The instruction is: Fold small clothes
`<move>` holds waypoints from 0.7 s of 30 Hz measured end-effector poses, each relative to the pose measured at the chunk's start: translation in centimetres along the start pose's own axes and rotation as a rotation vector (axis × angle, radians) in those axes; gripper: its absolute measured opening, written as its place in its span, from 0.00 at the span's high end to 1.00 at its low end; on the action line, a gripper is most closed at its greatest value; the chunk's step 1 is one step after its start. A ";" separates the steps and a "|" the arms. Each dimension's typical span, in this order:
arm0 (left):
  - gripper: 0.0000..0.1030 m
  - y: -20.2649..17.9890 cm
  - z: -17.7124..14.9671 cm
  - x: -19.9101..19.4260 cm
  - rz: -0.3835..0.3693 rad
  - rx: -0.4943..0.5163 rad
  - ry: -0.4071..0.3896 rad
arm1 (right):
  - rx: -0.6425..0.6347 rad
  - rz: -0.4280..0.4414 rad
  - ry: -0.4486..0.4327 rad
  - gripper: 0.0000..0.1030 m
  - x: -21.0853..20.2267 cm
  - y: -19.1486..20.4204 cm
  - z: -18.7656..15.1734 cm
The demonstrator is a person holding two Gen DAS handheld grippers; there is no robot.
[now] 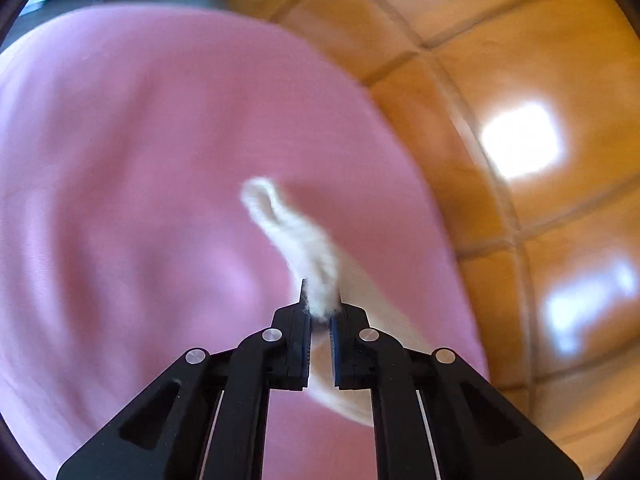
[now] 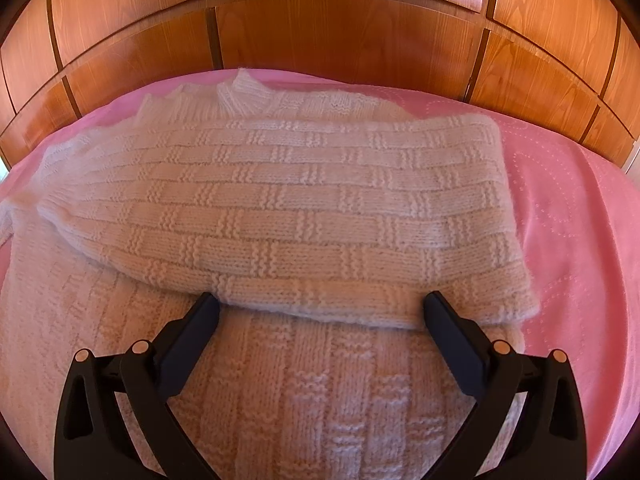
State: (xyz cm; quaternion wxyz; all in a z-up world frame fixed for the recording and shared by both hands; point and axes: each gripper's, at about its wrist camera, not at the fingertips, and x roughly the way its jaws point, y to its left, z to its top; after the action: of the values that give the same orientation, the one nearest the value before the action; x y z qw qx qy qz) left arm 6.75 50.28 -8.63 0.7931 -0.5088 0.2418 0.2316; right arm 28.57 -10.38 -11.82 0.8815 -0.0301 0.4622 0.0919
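Sweater (image 2: pixel 280 200): cream-white knit, raised brick-like block pattern. Bedcover (image 2: pixel 568 216): pink, stitched with dotted curving lines. Wardrobe panels (image 2: pixel 320 28): orange-brown wood grain; grippers (image 2: pixel 320 308): black.

Left wrist view looks steeply down past the left tool (image 1: pixel 320 300), blurred, onto the pink bed cover (image 1: pixel 140 160) and its edge by the tiled floor (image 1: pixel 520 60). Right wrist view sits low and close over the white knit garment (image 2: pixel 280 200), facing the wooden panels (image 2: pixel 320 32). Both share the pink cover and the knit.
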 end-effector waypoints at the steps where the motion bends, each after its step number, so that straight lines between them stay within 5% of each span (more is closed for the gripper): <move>1: 0.94 -0.7 -0.2 -0.7 -0.042 0.028 0.006 | 0.000 0.000 0.000 0.02 0.0 0.0 0.0; 5: 0.94 -8.5 -4.2 -2.2 -0.214 0.208 0.042 | 0.000 0.002 -0.002 0.02 0.1 0.0 -0.1; 11: 0.94 -19.9 -16.4 -1.5 -0.393 0.520 0.190 | 0.009 0.015 -0.008 0.02 -0.1 -0.1 0.0; 15: 0.94 -24.1 -26.4 1.2 -0.421 0.689 0.343 | 0.019 0.026 -0.013 0.02 -0.2 -0.5 0.0; 19: 0.93 -24.8 -33.9 3.8 -0.344 0.831 0.433 | 0.029 0.041 -0.016 0.02 -0.2 -1.0 0.2; 21: 0.82 -24.4 -35.6 4.3 -0.327 0.848 0.470 | 0.032 0.047 -0.015 0.02 -0.2 -1.3 0.2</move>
State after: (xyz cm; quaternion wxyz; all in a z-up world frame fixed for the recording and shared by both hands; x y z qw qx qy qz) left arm 19.77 8.96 -7.38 0.8798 -0.2116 0.4037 -0.1346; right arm 28.88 -11.65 -11.54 0.8828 -0.0045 0.4577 0.1052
